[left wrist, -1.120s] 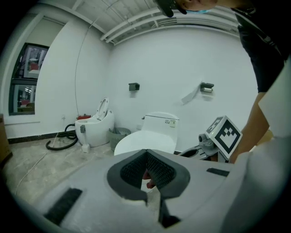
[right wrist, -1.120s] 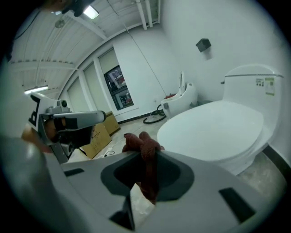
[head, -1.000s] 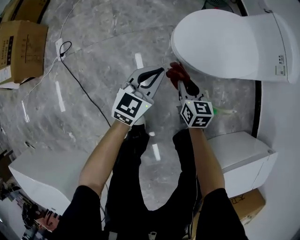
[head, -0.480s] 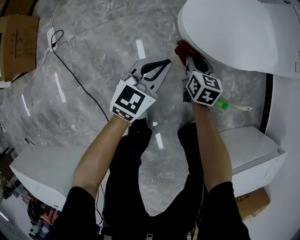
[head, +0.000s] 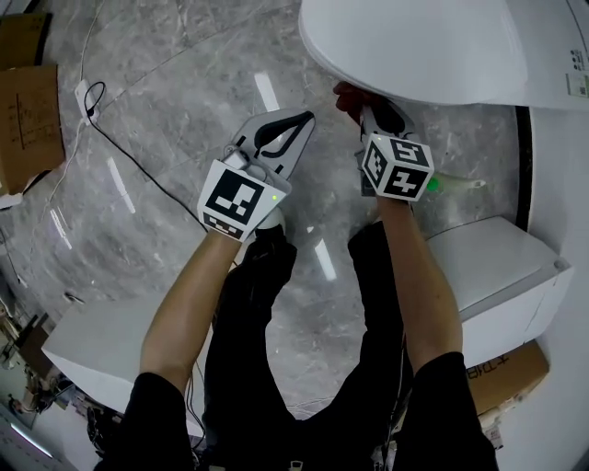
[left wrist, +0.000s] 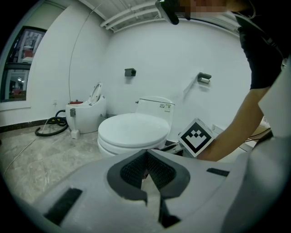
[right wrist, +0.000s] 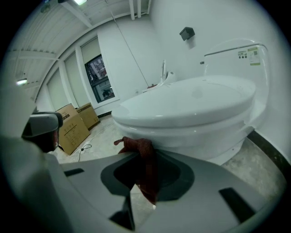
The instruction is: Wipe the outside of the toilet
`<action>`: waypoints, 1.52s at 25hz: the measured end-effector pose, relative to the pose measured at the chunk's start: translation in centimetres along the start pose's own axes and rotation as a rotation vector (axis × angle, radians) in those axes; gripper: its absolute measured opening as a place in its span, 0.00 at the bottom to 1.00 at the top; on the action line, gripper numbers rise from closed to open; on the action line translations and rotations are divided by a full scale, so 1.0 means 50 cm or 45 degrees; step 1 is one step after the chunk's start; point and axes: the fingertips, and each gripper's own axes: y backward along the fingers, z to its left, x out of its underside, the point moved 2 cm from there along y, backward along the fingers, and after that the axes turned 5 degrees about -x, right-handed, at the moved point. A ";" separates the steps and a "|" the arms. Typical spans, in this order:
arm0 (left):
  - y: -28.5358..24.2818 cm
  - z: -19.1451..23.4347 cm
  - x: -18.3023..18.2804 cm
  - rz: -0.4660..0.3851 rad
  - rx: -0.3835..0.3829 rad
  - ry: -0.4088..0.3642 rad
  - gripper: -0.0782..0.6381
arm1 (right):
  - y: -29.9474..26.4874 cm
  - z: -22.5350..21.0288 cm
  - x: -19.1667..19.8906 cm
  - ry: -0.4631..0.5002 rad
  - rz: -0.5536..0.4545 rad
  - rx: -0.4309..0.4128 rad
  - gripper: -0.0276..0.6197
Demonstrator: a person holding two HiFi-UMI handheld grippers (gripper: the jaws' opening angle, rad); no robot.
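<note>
Wiping looks under way: the right tool (right wrist: pixel 144 157), clamped on a red cloth (right wrist: pixel 140 146), presses the toilet bowl (right wrist: pixel 200 136), the left tool (left wrist: pixel 146 160) is closed and empty, and a sideways sweep comes next.

Bright, even light all round. On my head view the glossy floor (head: pixel 184 110) throws back white streaks of overhead light, and the toilet (head: pixel 433 46) lid is nearly blown out. Both gripper views bend hard at the edges, with black corners. Left gripper (left wrist: pixel 146 159) looks soft, too near the lens. Right gripper (right wrist: pixel 148 157): the red rag (right wrist: pixel 136 145) goes dark in shade under the bowl, and a lamp (right wrist: pixel 81 2) glares top left.
</note>
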 end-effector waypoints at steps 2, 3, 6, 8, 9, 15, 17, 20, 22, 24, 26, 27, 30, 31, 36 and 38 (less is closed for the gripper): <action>-0.020 -0.015 -0.007 0.003 0.005 0.008 0.12 | 0.019 -0.035 0.003 0.001 0.015 0.016 0.16; -0.031 -0.025 -0.011 0.007 0.011 0.010 0.12 | 0.029 -0.053 0.004 -0.001 0.021 0.023 0.16; -0.062 -0.062 -0.021 0.019 0.037 0.011 0.12 | 0.055 -0.101 0.006 -0.012 0.037 0.043 0.16; -0.081 -0.087 -0.028 0.027 0.050 0.010 0.12 | 0.069 -0.129 0.005 -0.016 0.047 0.050 0.16; -0.089 -0.098 -0.033 0.031 0.055 0.008 0.12 | 0.075 -0.142 0.004 -0.016 0.053 0.050 0.16; -0.136 -0.147 -0.059 0.050 0.069 0.005 0.12 | 0.112 -0.215 -0.006 -0.031 0.072 0.061 0.16; -0.151 -0.161 -0.068 0.057 0.070 0.012 0.12 | 0.124 -0.242 -0.012 -0.038 0.079 0.068 0.16; -0.173 -0.181 -0.080 0.069 0.078 0.008 0.12 | 0.134 -0.280 -0.023 -0.057 0.085 0.078 0.16; -0.190 -0.198 -0.085 0.076 0.078 0.014 0.12 | 0.140 -0.306 -0.026 -0.063 0.098 0.079 0.16; -0.211 -0.217 -0.092 0.082 0.079 0.020 0.12 | 0.149 -0.341 -0.029 -0.082 0.108 0.092 0.16; -0.235 -0.233 -0.102 0.084 0.085 0.013 0.12 | 0.155 -0.383 -0.034 -0.120 0.112 0.112 0.16; -0.247 -0.240 -0.107 0.083 0.088 0.008 0.12 | 0.157 -0.404 -0.038 -0.144 0.113 0.121 0.16; -0.275 -0.257 -0.122 0.075 0.083 0.011 0.12 | 0.163 -0.458 -0.042 -0.221 0.123 0.136 0.16; -0.284 -0.262 -0.126 0.070 0.078 0.017 0.12 | 0.165 -0.474 -0.043 -0.233 0.131 0.140 0.16; -0.331 -0.295 -0.144 0.052 0.070 0.044 0.12 | 0.174 -0.550 -0.052 -0.205 0.171 0.166 0.16; -0.341 -0.311 -0.149 0.053 0.071 0.053 0.12 | 0.180 -0.575 -0.055 -0.202 0.181 0.181 0.16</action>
